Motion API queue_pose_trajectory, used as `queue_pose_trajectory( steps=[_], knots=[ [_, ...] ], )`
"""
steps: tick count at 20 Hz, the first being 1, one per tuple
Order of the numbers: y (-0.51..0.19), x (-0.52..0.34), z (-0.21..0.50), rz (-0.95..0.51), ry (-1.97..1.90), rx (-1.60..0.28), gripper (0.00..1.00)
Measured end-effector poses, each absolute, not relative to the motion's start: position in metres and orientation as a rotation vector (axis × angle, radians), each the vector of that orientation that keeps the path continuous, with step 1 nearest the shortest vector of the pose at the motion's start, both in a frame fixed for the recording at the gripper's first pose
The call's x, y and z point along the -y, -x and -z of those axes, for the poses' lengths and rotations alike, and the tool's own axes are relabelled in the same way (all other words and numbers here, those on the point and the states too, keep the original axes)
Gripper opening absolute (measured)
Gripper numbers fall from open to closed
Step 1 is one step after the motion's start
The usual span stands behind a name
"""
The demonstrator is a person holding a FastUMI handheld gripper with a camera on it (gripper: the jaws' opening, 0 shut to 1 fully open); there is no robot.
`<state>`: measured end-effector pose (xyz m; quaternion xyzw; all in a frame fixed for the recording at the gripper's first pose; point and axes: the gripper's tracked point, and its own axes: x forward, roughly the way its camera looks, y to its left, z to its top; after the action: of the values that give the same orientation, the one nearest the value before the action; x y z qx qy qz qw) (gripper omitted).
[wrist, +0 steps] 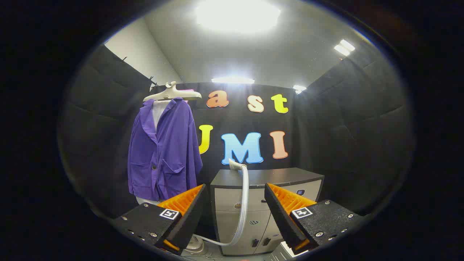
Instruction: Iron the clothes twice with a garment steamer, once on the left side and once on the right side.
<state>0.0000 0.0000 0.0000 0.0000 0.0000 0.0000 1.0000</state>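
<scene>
A handheld two-finger gripper [235, 197] points into a dark cloth-walled booth, its fingers spread wide apart and holding nothing. Beyond the left finger, a purple jacket [164, 148] hangs on a pale hanger [172, 94] against the booth wall, its front facing outward with a button and two patch pockets visible, and something white showing at the open collar. Straight ahead, seen between the fingers, stands a low grey cabinet [266, 177] with a dark top. The garment steamer's head [235, 165] rests at the cabinet's near top edge, and its pale ribbed hose [244, 203] drops down the cabinet front and curves toward a base unit [195, 246] on the floor, partly hidden behind the left finger. The jacket looks soft and light, likely to sway or fold away when pressed. The steamer head appears rigid and fairly light, though the trailing hose will probably tug and resist as it lifts. The best hold seems to be the handle just below the head, which is too small here to make out clearly
</scene>
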Motion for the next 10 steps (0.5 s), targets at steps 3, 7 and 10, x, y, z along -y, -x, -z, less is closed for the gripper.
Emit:
queue_pose_trajectory(
  steps=[3,7,10],
  knots=[
    [0.000,0.005,-0.007,0.015,-0.007,0.018,0.96],
    [-0.004,0.014,-0.007,0.050,-0.006,0.016,0.96],
    [-0.008,0.014,-0.010,0.064,-0.012,0.018,0.96]
  ],
)
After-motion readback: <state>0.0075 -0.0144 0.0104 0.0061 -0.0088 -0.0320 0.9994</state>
